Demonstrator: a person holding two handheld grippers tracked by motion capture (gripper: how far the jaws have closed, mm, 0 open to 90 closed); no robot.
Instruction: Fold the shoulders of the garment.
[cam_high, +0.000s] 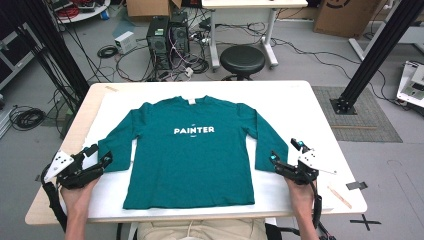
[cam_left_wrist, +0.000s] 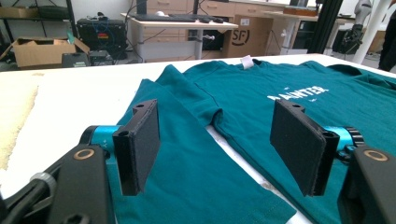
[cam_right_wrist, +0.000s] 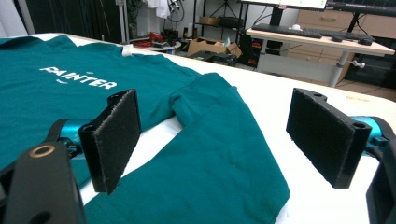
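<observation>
Fingers of the left gripper (cam_high: 98, 156) stand spread and released over the cuff of the left sleeve (cam_left_wrist: 187, 163), and those of the right gripper (cam_high: 285, 156) gape just as wide over the right sleeve (cam_right_wrist: 219, 154), neither pair pinching cloth. Between them the teal long-sleeved cotton shirt with white "PAINTER" lettering (cam_high: 192, 150) lies flat, front up, on the white desk (cam_high: 300, 107). Judging by this, each cuff should be taken squarely, both layers between the pads, before any fold, so the sleeve lifts without dragging the body askew.
</observation>
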